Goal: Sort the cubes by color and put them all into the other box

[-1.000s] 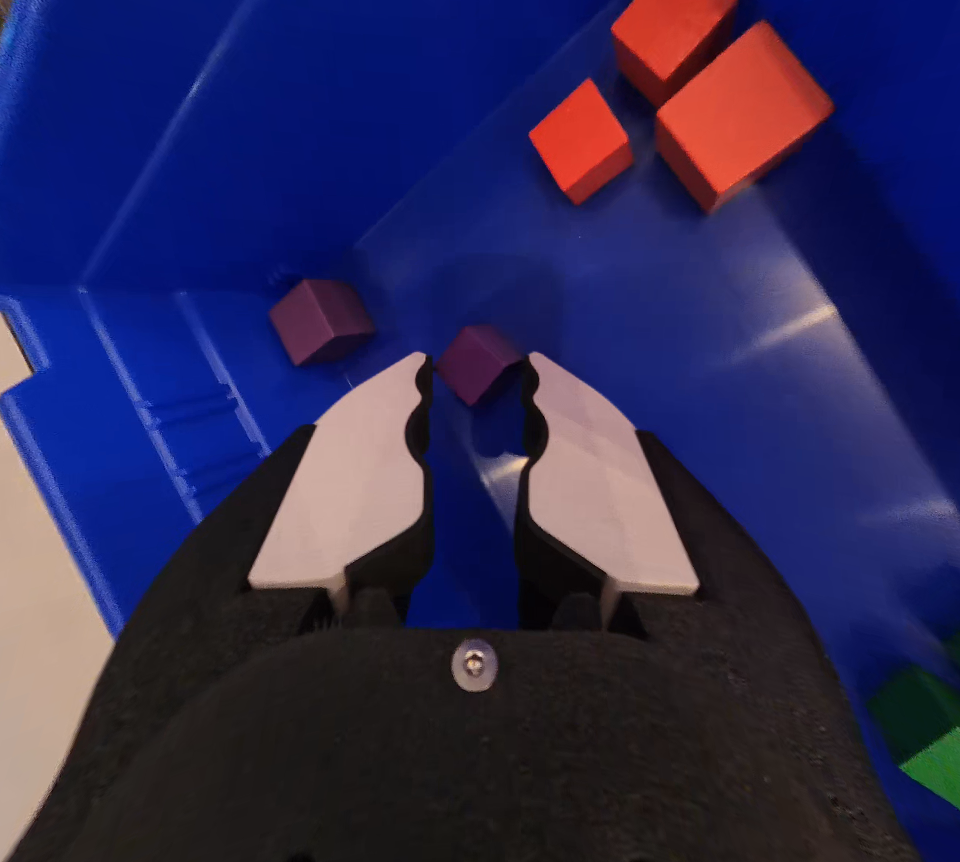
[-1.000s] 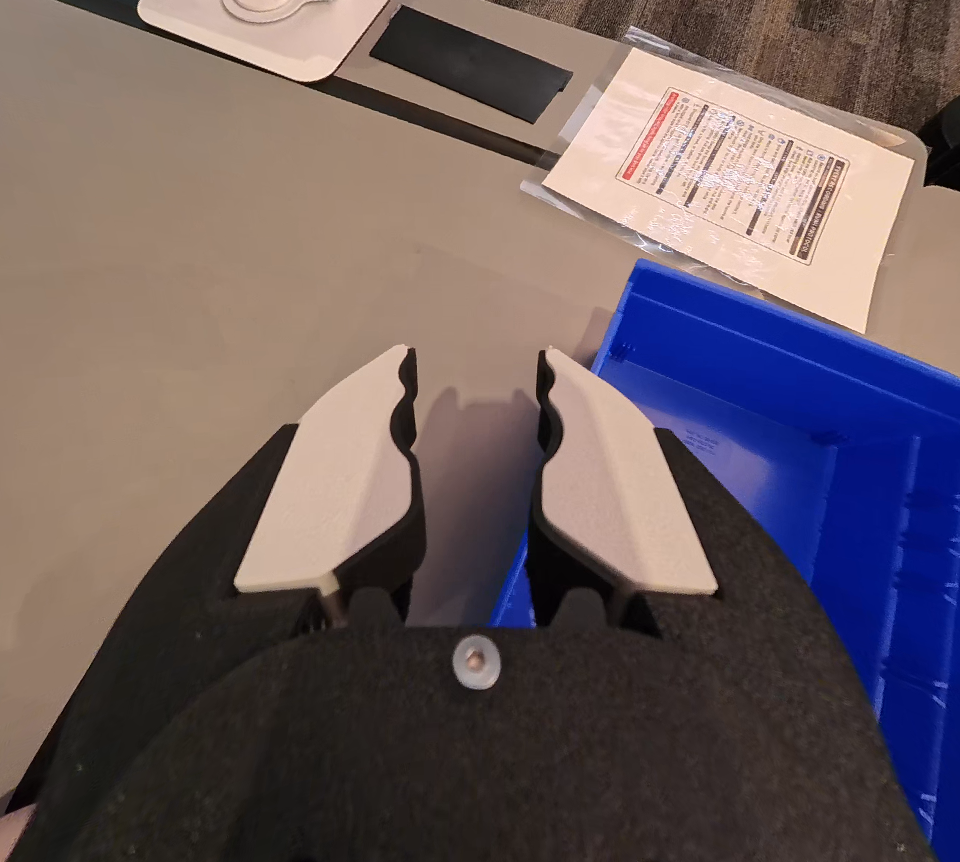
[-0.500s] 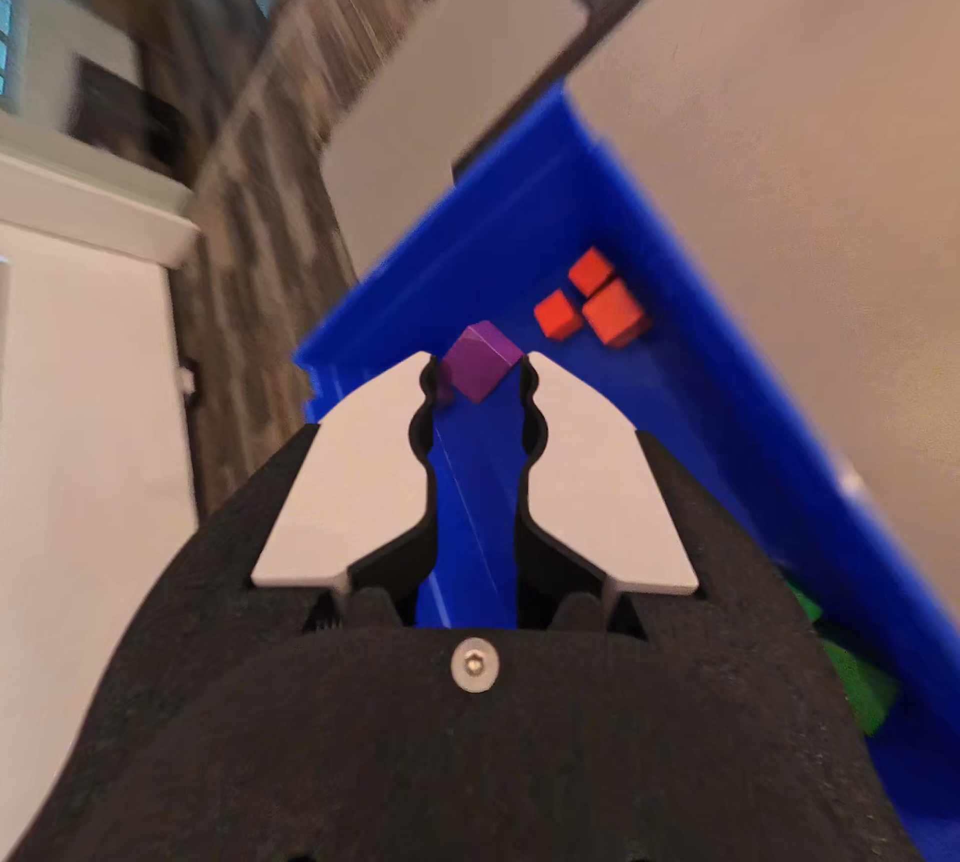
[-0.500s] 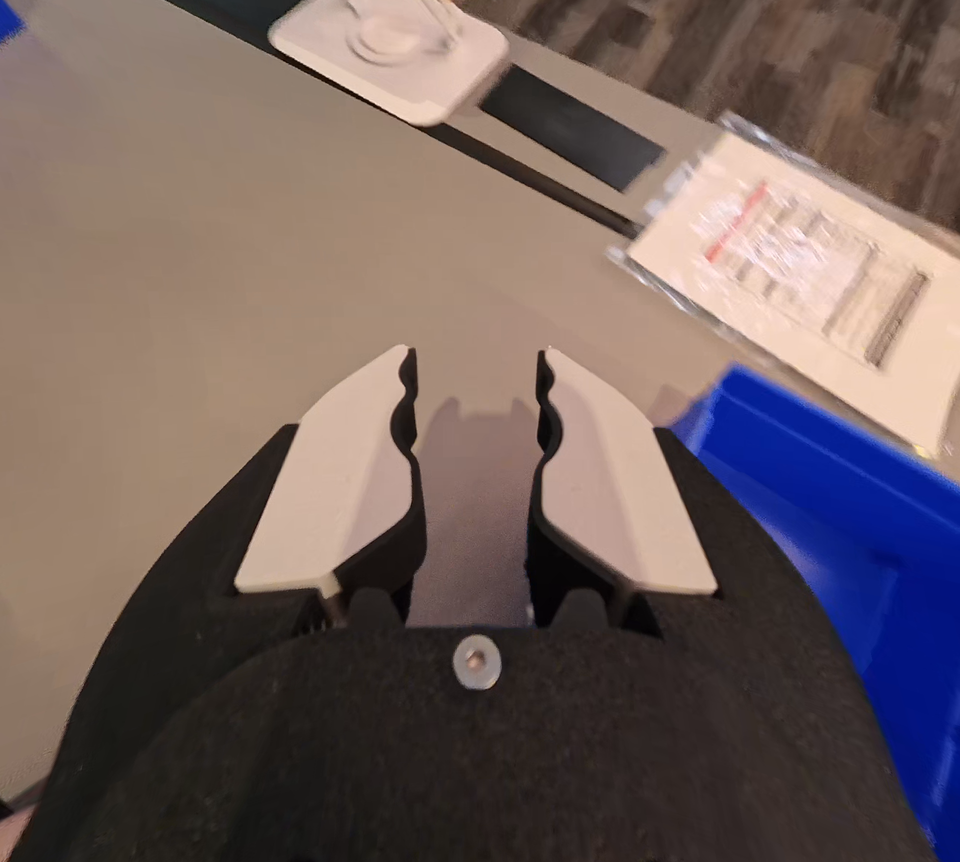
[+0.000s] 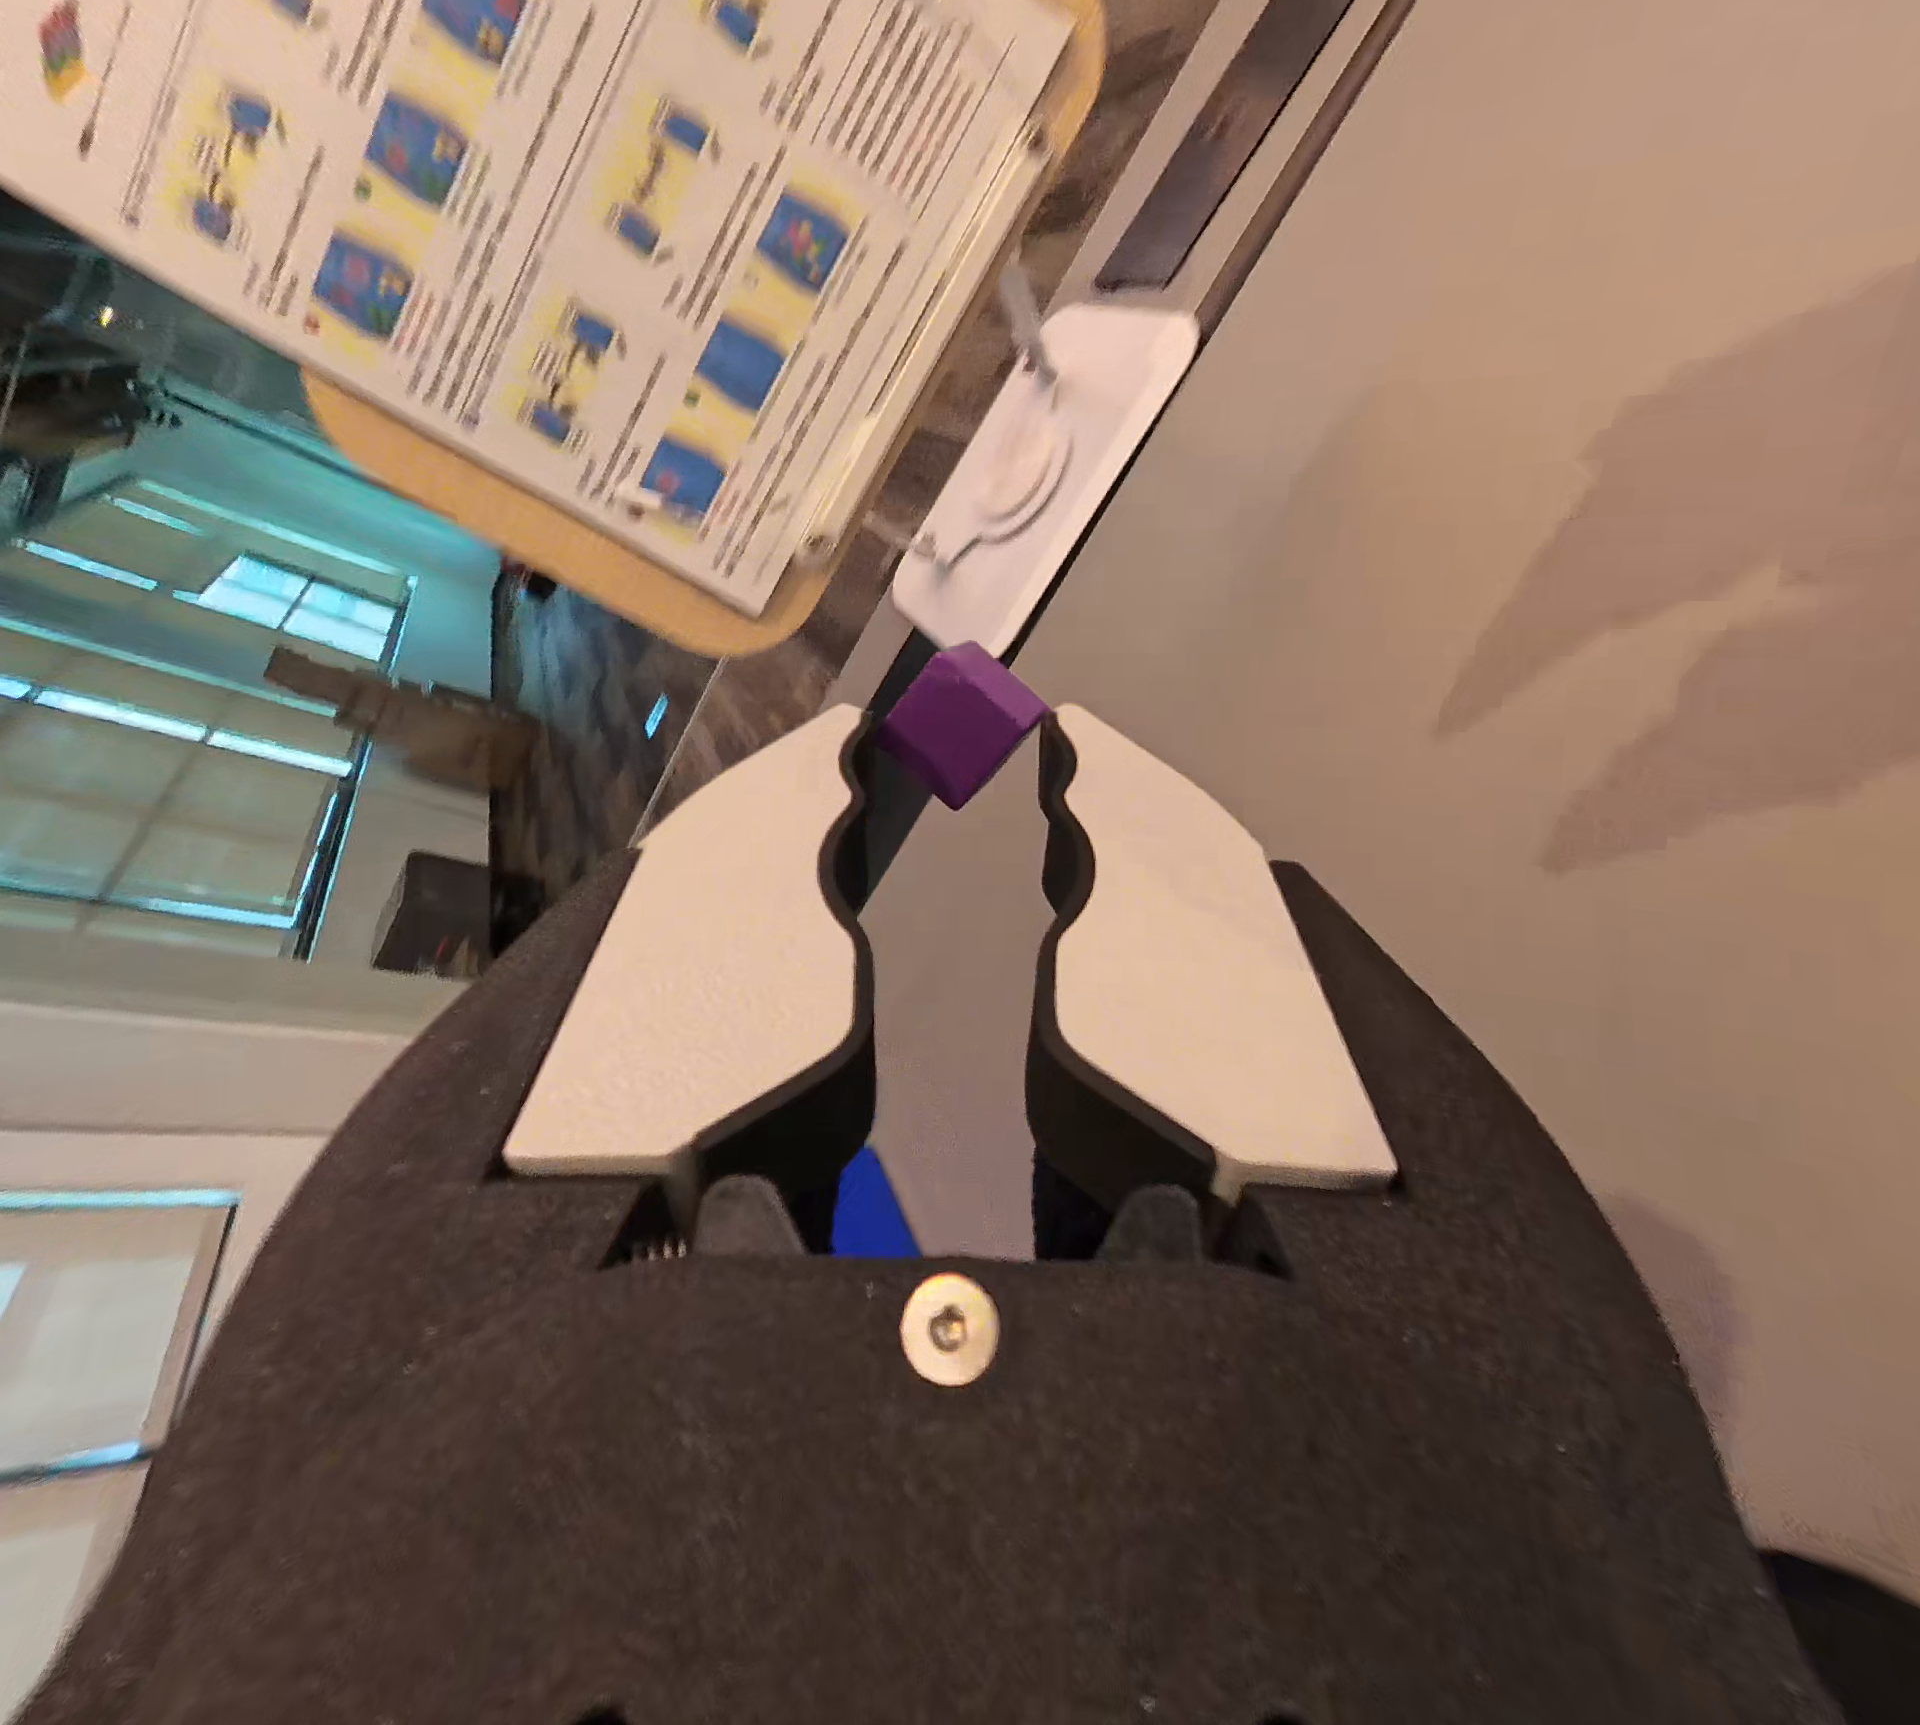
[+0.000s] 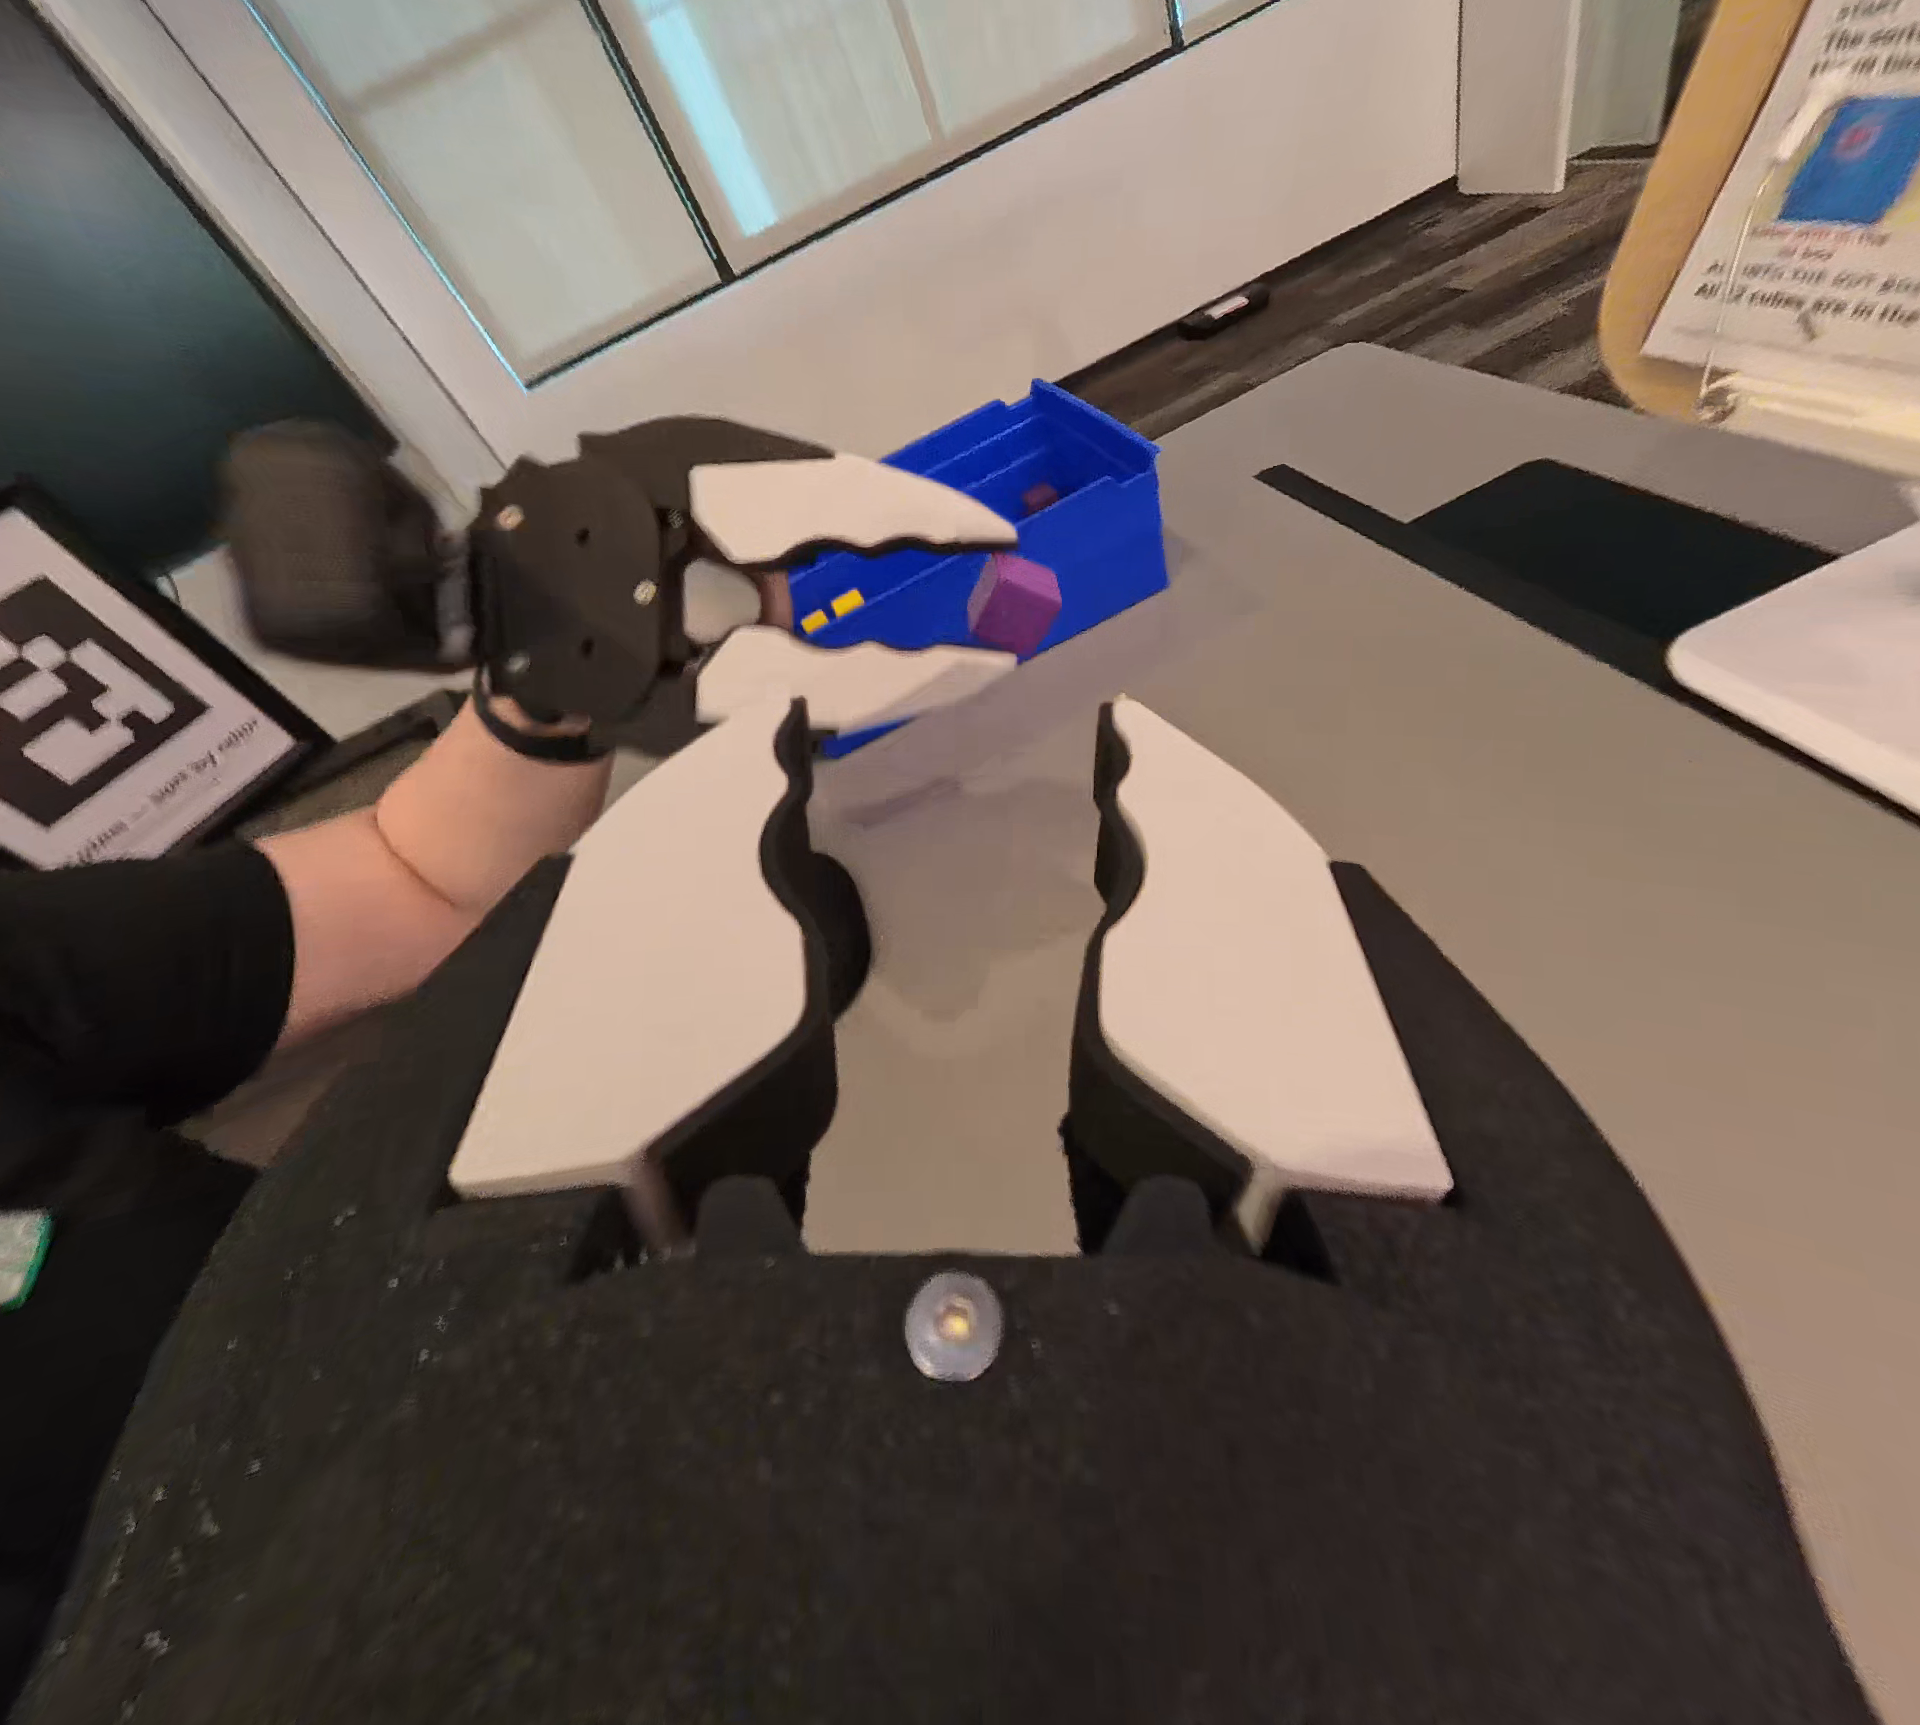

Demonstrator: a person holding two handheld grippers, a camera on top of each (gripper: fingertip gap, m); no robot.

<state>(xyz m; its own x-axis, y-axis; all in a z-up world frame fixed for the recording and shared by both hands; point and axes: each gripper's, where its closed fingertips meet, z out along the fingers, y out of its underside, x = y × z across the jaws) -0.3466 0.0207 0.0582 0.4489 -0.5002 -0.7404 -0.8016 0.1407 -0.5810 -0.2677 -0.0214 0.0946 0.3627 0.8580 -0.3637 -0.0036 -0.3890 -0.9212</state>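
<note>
Left claw [image 6: 992, 600] pinches small purple cube [image 5: 961, 725] at its very tips, raised above the grey surface [image 6: 1455, 844]; right claw [image 6: 951, 740] spread, empty, just beside it. Blue box [image 6: 1101, 532] lies beyond the cube, well apart from it; left claw nearer

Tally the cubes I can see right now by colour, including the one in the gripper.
Purple: 2, one held in the left gripper as the purple cube, one purple cube in the blue box
Yellow: 2, the yellow cubes in the blue box
Total: 4
</note>
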